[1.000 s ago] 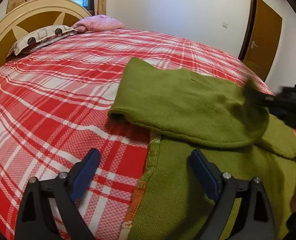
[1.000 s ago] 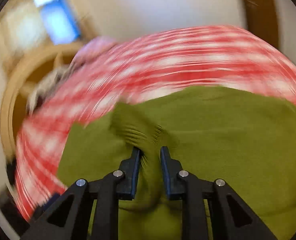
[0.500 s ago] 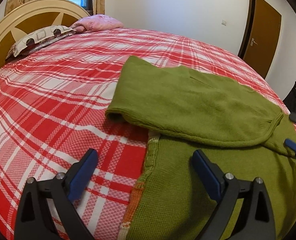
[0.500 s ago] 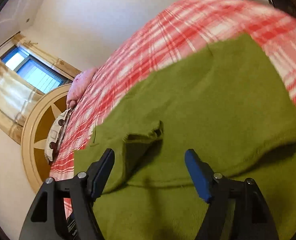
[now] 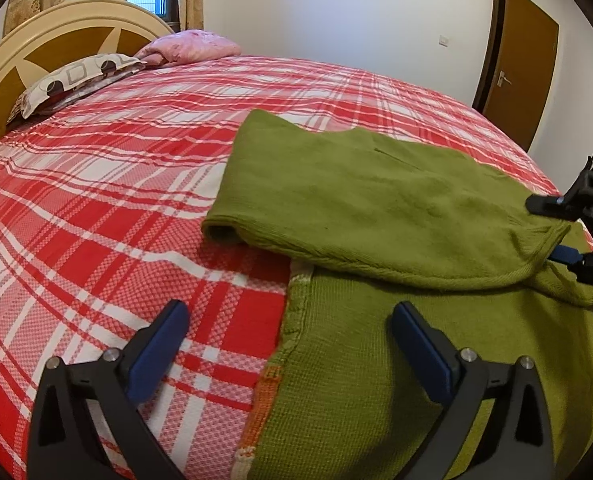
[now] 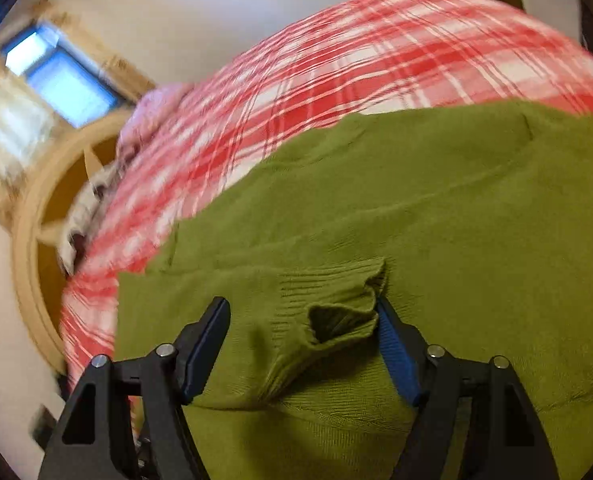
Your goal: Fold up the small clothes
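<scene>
A green knit sweater (image 5: 376, 200) lies on the red plaid bedspread (image 5: 116, 200), one part folded across its body. My left gripper (image 5: 288, 312) hovers low over the sweater's near left edge. Its jaws are opening wide and straddle the orange-trimmed hem (image 5: 268, 392) without gripping it. My right gripper (image 6: 300, 306) is at the sweater's right side, also seen at the picture's right edge as the right gripper (image 5: 548, 228). Its jaws are closing around a ribbed sleeve cuff (image 6: 336, 300). The cuff brushes the right pad (image 6: 392, 340), while the left pad stands apart.
A cream and brown headboard (image 5: 36, 60) stands at the far left with a patterned pillow (image 5: 76, 76) and a pink pillow (image 5: 192, 44). A brown door (image 5: 524, 60) is beyond the bed's far right. Bare bedspread stretches left of the sweater.
My right gripper let go of the pinched sleeve, opened wide and drew back to the sweater's right edge; its jaws now narrow around the cuff. The left jaws spread slightly wider.
</scene>
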`<move>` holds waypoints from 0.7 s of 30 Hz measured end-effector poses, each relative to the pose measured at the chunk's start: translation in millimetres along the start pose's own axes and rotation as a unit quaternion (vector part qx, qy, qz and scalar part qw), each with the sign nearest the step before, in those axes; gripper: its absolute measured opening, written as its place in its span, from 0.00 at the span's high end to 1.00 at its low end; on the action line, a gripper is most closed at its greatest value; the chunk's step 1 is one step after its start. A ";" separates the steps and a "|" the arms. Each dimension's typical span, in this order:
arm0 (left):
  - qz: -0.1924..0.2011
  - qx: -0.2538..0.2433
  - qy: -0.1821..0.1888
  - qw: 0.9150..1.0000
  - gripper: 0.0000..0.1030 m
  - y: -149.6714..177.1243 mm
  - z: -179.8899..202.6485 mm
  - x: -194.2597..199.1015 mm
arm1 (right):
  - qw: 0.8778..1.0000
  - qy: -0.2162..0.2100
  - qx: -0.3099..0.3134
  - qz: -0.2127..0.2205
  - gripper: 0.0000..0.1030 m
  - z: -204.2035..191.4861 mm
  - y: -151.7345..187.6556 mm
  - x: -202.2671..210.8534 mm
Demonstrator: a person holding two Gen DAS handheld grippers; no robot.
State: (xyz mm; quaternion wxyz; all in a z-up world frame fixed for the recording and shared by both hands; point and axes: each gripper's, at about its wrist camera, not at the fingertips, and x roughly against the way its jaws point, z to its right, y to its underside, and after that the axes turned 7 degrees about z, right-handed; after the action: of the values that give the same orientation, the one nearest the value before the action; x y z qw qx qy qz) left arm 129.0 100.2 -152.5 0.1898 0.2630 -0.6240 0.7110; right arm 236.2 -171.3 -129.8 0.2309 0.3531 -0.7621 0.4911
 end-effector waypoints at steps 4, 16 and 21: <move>0.000 -0.001 -0.002 1.000 0.00 0.3 0.4 -0.2 | 0.999 0.019 0.035 -0.005 0.73 2.1 2.8 -3.3; -0.001 -0.001 -0.002 1.000 0.00 0.7 0.8 -0.5 | 0.988 0.025 0.133 0.081 0.96 -49.9 -3.6 44.7; -0.007 0.012 -0.007 1.000 0.00 -3.2 -0.8 -0.4 | 0.976 0.012 0.160 0.145 0.96 -72.7 -31.2 92.2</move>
State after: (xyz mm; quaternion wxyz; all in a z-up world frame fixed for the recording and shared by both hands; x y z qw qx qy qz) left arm 131.1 101.6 -150.3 0.1876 0.2746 -0.6147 0.7153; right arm 201.1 -142.0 -17.2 0.1072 0.2655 -0.7136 0.6393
